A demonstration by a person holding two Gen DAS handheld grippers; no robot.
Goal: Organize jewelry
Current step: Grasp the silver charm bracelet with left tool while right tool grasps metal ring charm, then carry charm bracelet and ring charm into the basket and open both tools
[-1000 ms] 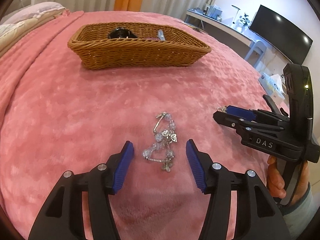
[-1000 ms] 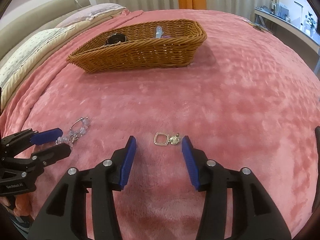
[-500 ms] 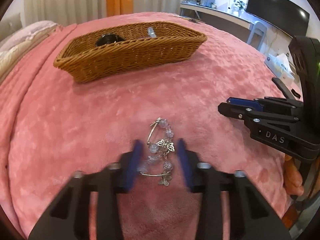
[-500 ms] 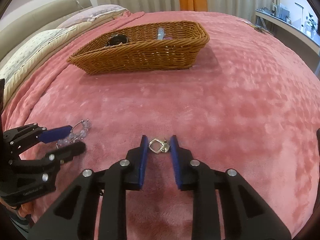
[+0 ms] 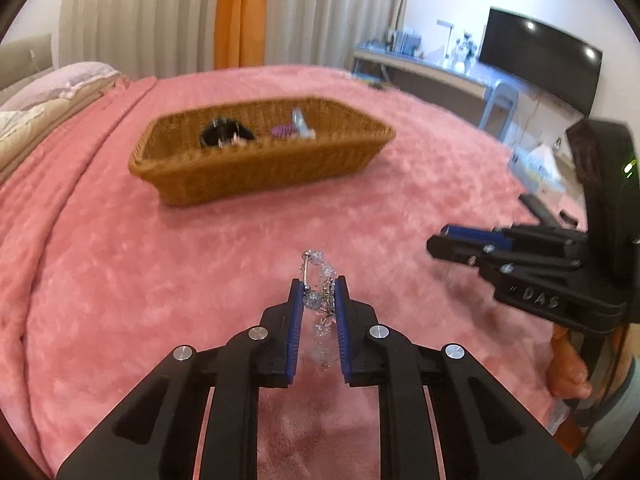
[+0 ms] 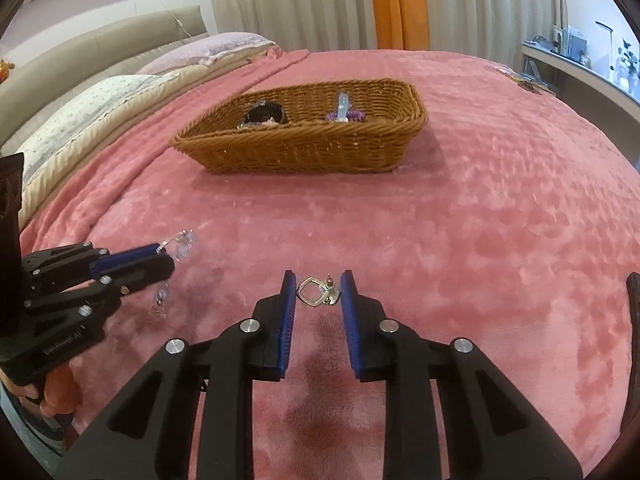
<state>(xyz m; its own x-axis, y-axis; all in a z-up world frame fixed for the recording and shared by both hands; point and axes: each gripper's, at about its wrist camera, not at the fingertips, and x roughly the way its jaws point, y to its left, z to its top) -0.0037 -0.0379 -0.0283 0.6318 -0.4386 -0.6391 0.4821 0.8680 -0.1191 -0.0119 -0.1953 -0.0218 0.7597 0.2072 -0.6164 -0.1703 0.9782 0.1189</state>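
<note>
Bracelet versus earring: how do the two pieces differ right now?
The bracelet is a long strand of clear beads; the earring is one small metal square. The bracelet hangs past its pads, the earring fits between them. Both are pinched, one in each hand-held gripper, above the pink blanket.

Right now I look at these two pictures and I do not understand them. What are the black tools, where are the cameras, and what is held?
A person holds two hand grippers; each carries a camera looking along its jaws. In the left view, the left gripper is shut on a beaded bracelet, lifted off the pink blanket. In the right view, the right gripper is shut on a small earring. A wicker basket behind already holds other pieces.
</note>
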